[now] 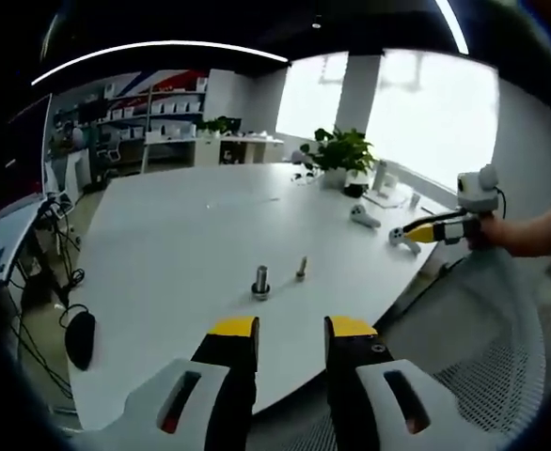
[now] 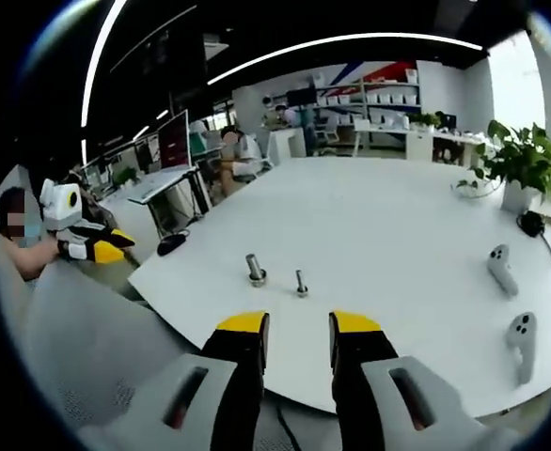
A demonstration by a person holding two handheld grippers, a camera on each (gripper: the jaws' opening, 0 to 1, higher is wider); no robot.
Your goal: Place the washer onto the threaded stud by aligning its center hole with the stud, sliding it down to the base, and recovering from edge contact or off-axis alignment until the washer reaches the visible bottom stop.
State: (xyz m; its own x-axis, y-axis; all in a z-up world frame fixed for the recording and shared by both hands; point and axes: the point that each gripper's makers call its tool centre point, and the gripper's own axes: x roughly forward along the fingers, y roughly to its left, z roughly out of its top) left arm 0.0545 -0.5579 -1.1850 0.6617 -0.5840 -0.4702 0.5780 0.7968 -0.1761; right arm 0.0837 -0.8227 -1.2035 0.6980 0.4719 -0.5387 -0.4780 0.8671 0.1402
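White round table (image 1: 163, 244) carries the grey threaded metal stud (image 1: 260, 280) with a smaller bolt (image 1: 301, 268) beside; no washer is recognisable. Left gripper (image 1: 291, 331) and right gripper (image 2: 299, 327) are narrowly parted, empty, far back; a hurried approach risks off-axis contact.
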